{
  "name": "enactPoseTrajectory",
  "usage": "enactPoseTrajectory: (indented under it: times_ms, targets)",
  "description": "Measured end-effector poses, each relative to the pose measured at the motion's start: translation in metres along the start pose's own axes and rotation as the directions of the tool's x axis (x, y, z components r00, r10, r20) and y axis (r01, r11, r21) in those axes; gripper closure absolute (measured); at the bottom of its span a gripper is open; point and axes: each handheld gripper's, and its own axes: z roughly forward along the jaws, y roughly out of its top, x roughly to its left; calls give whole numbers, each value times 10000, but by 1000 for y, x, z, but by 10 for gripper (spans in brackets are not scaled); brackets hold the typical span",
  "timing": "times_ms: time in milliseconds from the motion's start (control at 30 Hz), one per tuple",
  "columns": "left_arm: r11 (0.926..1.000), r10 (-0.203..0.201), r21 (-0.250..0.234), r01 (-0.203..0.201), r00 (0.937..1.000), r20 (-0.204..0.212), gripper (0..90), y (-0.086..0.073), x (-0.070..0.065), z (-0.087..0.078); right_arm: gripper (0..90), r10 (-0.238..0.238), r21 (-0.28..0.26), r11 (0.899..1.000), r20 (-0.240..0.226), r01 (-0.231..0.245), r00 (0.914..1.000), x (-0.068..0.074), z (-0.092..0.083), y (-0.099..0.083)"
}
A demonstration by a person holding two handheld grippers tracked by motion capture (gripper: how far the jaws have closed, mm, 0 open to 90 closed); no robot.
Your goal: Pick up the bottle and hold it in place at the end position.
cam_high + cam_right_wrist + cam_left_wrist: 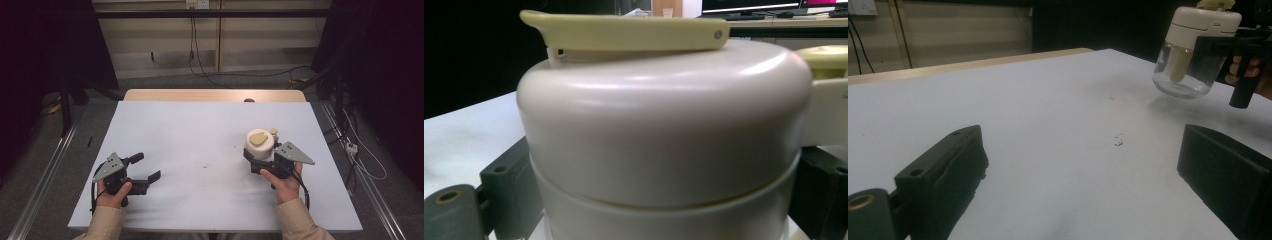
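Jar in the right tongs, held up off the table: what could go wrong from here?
1. The right tongs grip the jar just under its smooth cream lid; it could slip and drop onto the table.
2. The jar hangs tilted with its glass bottom unsupported, so a quick turn could swing it.
3. The left tongs sit open and far off, unable to catch it.

Left gripper (148, 167) jaws spread wide — right gripper (261, 161) clamped, raised.

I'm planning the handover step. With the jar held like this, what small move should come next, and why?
Probably bring the open left gripper across toward the jar. The right gripper holds it just under its cream lid, and it seems lifted off the table, its glass base free.
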Motion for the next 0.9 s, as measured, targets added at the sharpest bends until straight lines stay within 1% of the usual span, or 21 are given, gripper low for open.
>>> enactPoseTrajectory:
  times_ms: [167, 267, 300, 467, 600, 800, 900]
  targets:
    - [10000, -20, -33, 20, 10000, -6, 47, 0, -1, 0, 70, 29, 46, 10000, -42, -29, 10000, 1, 5, 0]
    - [10000, -15, -25, 15, 10000, -3, 47, 0, -1, 0, 70, -47, 37, 10000, -65, 47, 10000, 2, 7, 0]
    - [10000, 2, -5, -2, 10000, 9, 47, 0, -1, 0, 71, -32, 1, 10000, -152, 32, 9999, 4, 9, 1]
    - [10000, -14, 43, 13, 10000, 68, 47, 0, -1, 0, 70, -28, -22, 10000, -275, 27, 9996, 6, 15, 2]
    - [10000, -69, 19, 69, 10000, 52, 47, -1, -1, 1, 71, 28, -26, 10000, -346, -29, 9994, 8, 19, 2]
    - [10000, -27, 35, 27, 10000, 34, 47, -1, -1, 0, 70, -31, -11, 10000, -457, 30, 9990, 11, 27, 2]
    - [10000, -60, 23, 60, 10000, 8, 47, -1, 0, 0, 70, 9, -43, 10000, -529, -12, 9986, 12, 30, 2]
